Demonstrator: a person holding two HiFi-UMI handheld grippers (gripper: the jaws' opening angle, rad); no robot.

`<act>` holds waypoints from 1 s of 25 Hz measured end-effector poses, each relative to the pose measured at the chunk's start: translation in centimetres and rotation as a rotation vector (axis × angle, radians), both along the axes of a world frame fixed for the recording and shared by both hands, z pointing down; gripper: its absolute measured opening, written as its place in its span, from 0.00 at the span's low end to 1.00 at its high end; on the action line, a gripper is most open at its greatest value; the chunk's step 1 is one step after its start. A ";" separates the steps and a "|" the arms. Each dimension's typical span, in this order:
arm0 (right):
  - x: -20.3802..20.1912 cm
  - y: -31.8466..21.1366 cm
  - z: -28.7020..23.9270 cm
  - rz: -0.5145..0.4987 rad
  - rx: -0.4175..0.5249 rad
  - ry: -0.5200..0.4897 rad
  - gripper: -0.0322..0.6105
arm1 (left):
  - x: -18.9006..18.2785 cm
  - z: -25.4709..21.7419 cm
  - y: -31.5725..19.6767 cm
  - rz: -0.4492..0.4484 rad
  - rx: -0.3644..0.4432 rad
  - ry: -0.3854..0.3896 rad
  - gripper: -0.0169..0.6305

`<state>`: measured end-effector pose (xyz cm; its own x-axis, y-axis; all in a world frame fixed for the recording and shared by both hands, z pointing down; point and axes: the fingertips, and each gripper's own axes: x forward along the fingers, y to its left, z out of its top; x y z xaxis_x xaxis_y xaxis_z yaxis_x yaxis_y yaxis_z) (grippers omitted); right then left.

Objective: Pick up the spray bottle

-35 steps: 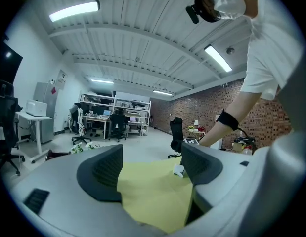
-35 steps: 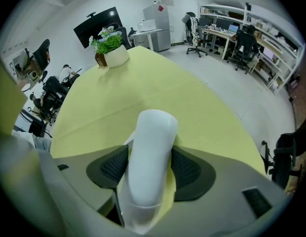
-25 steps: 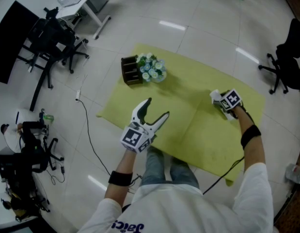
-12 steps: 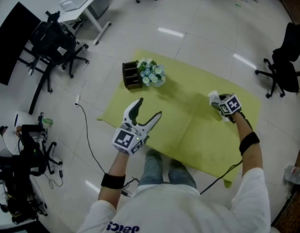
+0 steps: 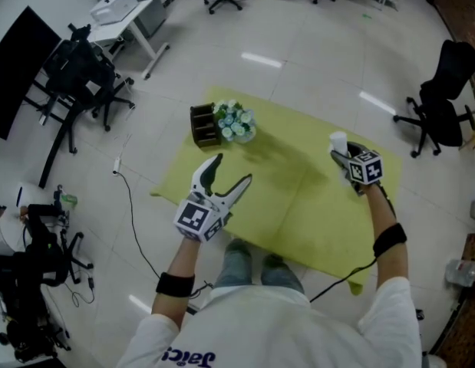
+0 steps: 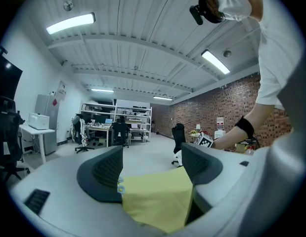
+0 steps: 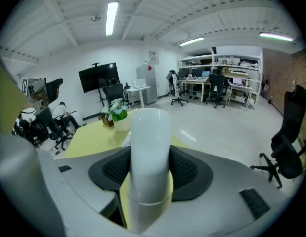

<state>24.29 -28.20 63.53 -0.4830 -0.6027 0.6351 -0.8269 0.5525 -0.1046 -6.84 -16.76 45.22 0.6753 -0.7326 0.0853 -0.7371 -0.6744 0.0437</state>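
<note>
The spray bottle [image 7: 150,152] is a plain white cylinder, standing upright between the pads of my right gripper [image 7: 150,174], which is shut on it. In the head view the spray bottle [image 5: 338,140] sticks out beyond my right gripper [image 5: 348,157], held above the right part of the yellow cloth [image 5: 298,198]. My left gripper [image 5: 232,169] hovers over the cloth's near left side, open with nothing between its fingers. The left gripper view looks through the open left gripper [image 6: 150,169] at the yellow cloth [image 6: 157,196].
A pot of pale flowers [image 5: 235,121] and a dark wooden organiser [image 5: 202,125] stand at the cloth's far left corner. Black office chairs [image 5: 440,98] stand at the right, more chairs and a desk [image 5: 84,60] at the left. A cable [image 5: 133,205] trails on the floor.
My right gripper has risen slightly with the bottle, whose white top now shows clearer. My left gripper has drifted a little to the left, still open.
</note>
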 end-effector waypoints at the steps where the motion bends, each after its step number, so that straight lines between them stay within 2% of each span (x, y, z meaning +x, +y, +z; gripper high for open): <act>1: 0.0 0.1 -1.2 0.022 0.028 -0.025 0.43 | -0.1 -0.2 0.0 0.001 0.001 0.001 0.57; 5: -0.5 0.7 -6.6 0.090 0.146 -0.127 0.43 | -0.6 -1.4 -0.2 0.008 0.013 0.011 0.57; 10: -1.9 3.0 -12.8 0.154 0.285 -0.192 0.43 | -1.4 -2.5 0.1 0.028 0.017 0.044 0.57; 18: -3.2 8.1 -18.1 0.261 0.428 -0.211 0.43 | -3.1 -2.5 0.2 -0.003 0.025 0.048 0.57; 25: -5.1 12.4 -20.1 0.361 0.553 -0.171 0.43 | -3.8 -2.6 -0.8 -0.008 0.038 0.051 0.57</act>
